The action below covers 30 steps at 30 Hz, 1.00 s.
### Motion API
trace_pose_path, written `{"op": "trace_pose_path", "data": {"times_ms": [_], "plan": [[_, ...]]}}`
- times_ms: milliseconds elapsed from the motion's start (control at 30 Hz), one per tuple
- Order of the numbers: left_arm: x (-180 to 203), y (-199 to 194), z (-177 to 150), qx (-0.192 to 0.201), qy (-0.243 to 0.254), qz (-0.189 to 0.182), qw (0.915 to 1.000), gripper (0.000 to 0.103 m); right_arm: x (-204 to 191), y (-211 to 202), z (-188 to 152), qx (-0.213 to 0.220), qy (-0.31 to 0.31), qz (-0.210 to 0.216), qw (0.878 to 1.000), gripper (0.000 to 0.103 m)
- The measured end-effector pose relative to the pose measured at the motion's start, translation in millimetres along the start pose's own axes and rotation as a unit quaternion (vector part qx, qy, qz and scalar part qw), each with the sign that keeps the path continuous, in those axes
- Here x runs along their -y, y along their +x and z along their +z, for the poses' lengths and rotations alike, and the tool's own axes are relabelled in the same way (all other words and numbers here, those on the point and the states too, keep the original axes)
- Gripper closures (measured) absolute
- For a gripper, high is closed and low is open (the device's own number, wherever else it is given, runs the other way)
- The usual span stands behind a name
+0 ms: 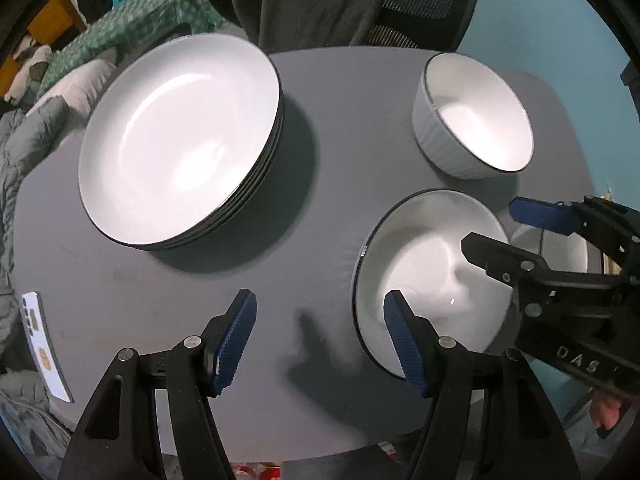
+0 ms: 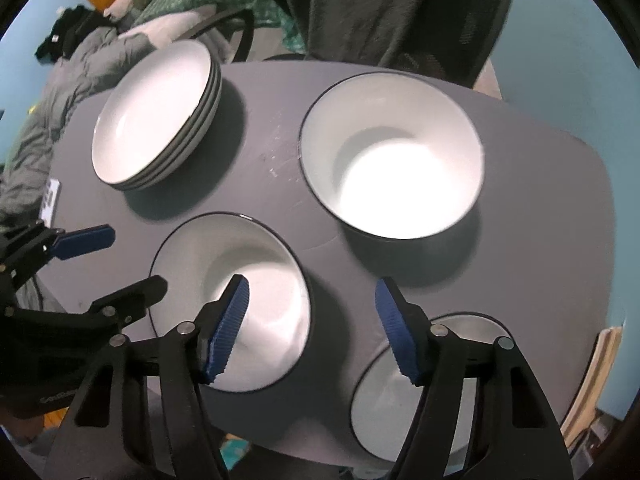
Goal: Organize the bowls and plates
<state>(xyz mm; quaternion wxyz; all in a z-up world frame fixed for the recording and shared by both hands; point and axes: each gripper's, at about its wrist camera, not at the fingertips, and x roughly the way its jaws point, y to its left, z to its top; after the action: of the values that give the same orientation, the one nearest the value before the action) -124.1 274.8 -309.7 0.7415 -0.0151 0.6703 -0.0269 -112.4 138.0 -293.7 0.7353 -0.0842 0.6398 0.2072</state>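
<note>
A stack of several white, dark-rimmed plates sits at the table's far left. Three white bowls stand to its right: a far one, a near one, and a third at the front right edge. My left gripper is open and straddles the near bowl's left rim, one finger inside. From the other side my right gripper straddles that bowl's right rim, open, its pads off the wall.
The grey table has rounded edges. A phone-like white card lies at its left edge. A chair draped with a dark garment stands behind the table, and a green checked cloth and grey jacket lie to the left.
</note>
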Motion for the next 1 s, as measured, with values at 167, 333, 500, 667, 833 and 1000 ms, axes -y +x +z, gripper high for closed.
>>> {"op": "trace_pose_path", "data": {"times_ms": [167, 333, 500, 667, 833, 1000], "plan": [[0.0, 11.6, 2.2, -0.015, 0.006, -0.004, 0.9999, 0.049, -7.0, 11.9, 4.9, -0.015, -0.006, -0.004, 1.000, 0.059], [1.3, 18.5, 4.9, -0.033, 0.009, -0.034, 0.9988, 0.063, -9.0, 17.5, 7.1, -0.021, 0.009, -0.022, 0.999, 0.075], [4.9, 22.9, 7.6, -0.045, 0.017, -0.051, 0.9975, 0.073, 6.2, 21.2, 7.6, -0.035, 0.048, -0.024, 0.998, 0.085], [3.7, 29.0, 9.0, -0.068, 0.025, -0.052, 0.9960, 0.088, 21.7, 19.1, 2.7, -0.050, 0.112, 0.011, 0.992, 0.087], [-8.7, 29.6, 9.4, -0.075, 0.022, -0.048, 0.9958, 0.088, 21.3, 21.0, -12.4, -0.061, 0.143, 0.042, 0.987, 0.092], [-15.2, 22.6, 6.4, -0.075, 0.023, -0.051, 0.9956, 0.088, 12.4, 22.0, -17.1, -0.062, 0.129, 0.060, 0.988, 0.092]]}}
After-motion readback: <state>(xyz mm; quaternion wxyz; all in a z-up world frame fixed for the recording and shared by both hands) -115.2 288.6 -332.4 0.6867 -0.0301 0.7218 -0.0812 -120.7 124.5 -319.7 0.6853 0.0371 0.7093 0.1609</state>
